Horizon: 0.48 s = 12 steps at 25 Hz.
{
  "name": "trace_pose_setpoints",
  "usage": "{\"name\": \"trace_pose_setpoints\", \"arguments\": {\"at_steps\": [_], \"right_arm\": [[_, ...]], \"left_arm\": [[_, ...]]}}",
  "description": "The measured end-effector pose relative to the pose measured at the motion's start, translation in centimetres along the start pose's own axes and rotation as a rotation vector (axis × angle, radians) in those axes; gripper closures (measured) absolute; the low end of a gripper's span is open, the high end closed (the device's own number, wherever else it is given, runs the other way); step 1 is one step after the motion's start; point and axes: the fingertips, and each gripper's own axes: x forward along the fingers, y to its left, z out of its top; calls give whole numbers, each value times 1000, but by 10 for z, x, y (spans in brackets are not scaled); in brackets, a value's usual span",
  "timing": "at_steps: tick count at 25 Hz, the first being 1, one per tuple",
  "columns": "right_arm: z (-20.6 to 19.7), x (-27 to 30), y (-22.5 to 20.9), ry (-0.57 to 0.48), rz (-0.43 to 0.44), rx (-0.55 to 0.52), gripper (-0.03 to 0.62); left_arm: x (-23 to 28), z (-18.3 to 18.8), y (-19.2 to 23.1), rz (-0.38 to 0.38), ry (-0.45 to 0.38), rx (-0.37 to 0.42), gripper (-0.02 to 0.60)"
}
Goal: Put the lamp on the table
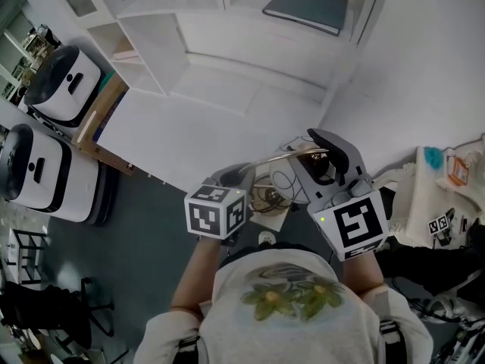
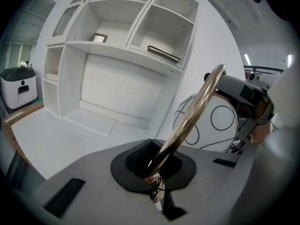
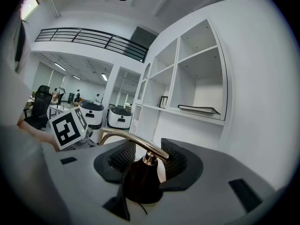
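At the front edge of a smooth white desk (image 1: 204, 131), a person in a pale printed shirt holds a lamp (image 1: 292, 179) up off its surface between two grey hand tools. The left tongs (image 2: 152, 165) are clenched tight on the lamp's brass arm (image 2: 197, 109), a slim, polished tube that sweeps upward in a curve. The right tongs (image 3: 145, 163) stand wide, with their ribbed black pads grasping the dark base (image 3: 139, 182), a rounded, glossy piece capped by a small brass collar. Beside the arm hangs the globe shade (image 2: 220, 125), matte white and drawn over with thin black circles. From above, the left tongs (image 1: 244, 173) and right tongs (image 1: 322, 165) flank the lamp, with a black-and-white marker cube at the back of each. Behind the desk rises boxy white shelving (image 1: 163, 40). A flat slate-grey folder (image 1: 307, 6) lies in one compartment. Two bulky white machines (image 1: 64, 86) with black tops stand on the dark floor to the left.
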Motion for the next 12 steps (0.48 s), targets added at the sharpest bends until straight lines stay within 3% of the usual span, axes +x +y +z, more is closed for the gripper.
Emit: {"name": "trace_pose_setpoints", "arguments": {"at_steps": [12], "right_arm": [[-16, 19, -15, 29, 3, 19, 408]], "left_arm": [[24, 2, 12, 8, 31, -12, 555]]}}
